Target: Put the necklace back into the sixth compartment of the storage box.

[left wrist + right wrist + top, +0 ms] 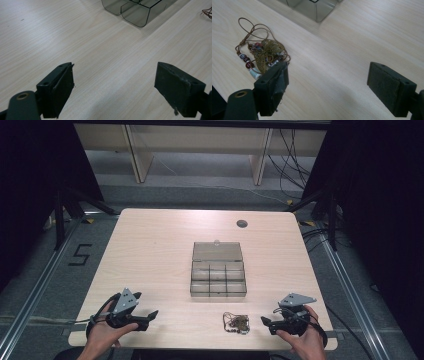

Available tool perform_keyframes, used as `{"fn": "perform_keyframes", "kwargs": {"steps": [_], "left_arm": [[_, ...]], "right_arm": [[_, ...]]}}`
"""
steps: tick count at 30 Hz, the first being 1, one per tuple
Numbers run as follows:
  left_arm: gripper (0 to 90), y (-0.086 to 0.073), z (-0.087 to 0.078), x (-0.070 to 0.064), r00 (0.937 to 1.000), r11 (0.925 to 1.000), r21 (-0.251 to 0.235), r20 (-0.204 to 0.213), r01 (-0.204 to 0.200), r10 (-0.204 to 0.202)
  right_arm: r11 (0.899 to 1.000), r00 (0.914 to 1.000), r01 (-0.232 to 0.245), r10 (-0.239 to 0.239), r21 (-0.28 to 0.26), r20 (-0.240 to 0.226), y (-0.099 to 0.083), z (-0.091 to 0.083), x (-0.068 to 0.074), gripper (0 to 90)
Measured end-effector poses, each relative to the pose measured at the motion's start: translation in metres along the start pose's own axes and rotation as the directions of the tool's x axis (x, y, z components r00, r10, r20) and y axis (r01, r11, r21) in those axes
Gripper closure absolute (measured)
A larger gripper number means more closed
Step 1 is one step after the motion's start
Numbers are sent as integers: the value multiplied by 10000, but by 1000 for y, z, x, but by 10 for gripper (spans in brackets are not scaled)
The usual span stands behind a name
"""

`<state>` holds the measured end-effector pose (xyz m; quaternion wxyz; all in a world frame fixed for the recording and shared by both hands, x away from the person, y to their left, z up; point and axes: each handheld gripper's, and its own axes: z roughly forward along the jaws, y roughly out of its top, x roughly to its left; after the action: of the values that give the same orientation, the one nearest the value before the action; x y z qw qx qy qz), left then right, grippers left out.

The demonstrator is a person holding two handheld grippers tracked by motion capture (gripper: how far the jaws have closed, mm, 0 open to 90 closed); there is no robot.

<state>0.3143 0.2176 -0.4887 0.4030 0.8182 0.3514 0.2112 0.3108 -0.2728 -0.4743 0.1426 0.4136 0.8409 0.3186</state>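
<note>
A clear grey plastic compartment box (218,275) stands open at the table's middle, its lid (217,251) laid back. A brown cord necklace with beads and a brass leaf pendant (236,322) (263,53) lies bunched near the front edge, in front of the box. My left gripper (150,319) (115,85) rests open at the front left, empty, jaws pointing toward the box corner (136,11). My right gripper (267,322) (328,86) is open at the front right, just right of the necklace, with nothing between its jaws.
The light wooden table (150,250) has a round cable hole (242,224) at the back right. Beyond the table are a grey floor, wooden furniture legs and loose cables (292,165). Bare wood surrounds the box.
</note>
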Motion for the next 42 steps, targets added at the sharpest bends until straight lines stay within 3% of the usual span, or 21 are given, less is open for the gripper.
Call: {"fn": "perform_keyframes", "kwargs": {"steps": [2,4,10,11,12,13,14,18,22,23,24,28,33,35,37,39,40,42], "left_arm": [[151,0,0,0,10000,10000,10,51,-14,14],[151,0,0,0,10000,10000,-9,44,-1,1],[151,0,0,0,10000,10000,-13,43,2,-2],[151,0,-1,1,9999,9998,115,4,-137,137],[151,0,-1,1,9999,9998,111,-7,-140,140],[151,0,-1,1,9999,9998,111,-7,-140,140],[151,0,0,0,10000,10000,-10,-3,-13,13],[151,0,-1,1,9999,9999,109,-17,-128,128],[151,0,0,0,10000,10000,-16,42,15,-15],[151,0,-1,1,9999,9999,92,43,-125,125],[151,0,-1,-1,10000,10000,-17,-31,88,-88],[151,0,-1,0,9999,9999,-38,29,121,-121],[151,0,-1,0,10000,10000,-28,-31,72,-72],[151,0,-1,0,9999,9999,-27,-20,113,-113],[151,0,-1,0,9999,9999,-30,-17,120,-120],[151,1,-2,0,9999,9999,-11,-37,117,-117],[152,0,-1,0,9999,9999,-35,-13,117,-117],[151,0,-2,0,10000,10000,20,-42,77,-77]], "right_arm": [[9995,9997,-249,249,172,-26,1,-2,4,192],[9999,10000,69,-67,151,-70,3,-2,4,201],[9995,9996,188,-183,235,-212,7,-4,12,218],[9980,9979,612,-609,143,-206,9,-5,13,225],[9983,9985,479,-469,344,-300,10,-6,15,225],[9994,9991,349,-350,-68,-238,9,-2,18,225],[9983,9979,584,-583,42,-272,11,-3,17,225],[9969,9964,731,-718,277,-453,14,-6,21,224],[9947,9934,1020,-1012,112,-543,18,-5,26,223],[9941,9923,1040,-1016,302,-714,19,-6,28,222],[9948,9924,993,-974,230,-749,20,-5,30,222],[9924,9883,1201,-1169,281,-983,24,-3,38,216],[9785,9736,1995,-1920,516,-1232,34,4,52,195],[9720,9681,2189,-2054,855,-1432,39,7,58,192],[9681,9694,2272,-2145,1054,-1191,42,13,62,192],[9615,9649,2487,-2353,1170,-1169,44,18,63,190],[9548,9605,2609,-2420,1425,-1373,46,18,63,187],[9537,9612,2606,-2418,1499,-1328,47,21,64,186]]}}
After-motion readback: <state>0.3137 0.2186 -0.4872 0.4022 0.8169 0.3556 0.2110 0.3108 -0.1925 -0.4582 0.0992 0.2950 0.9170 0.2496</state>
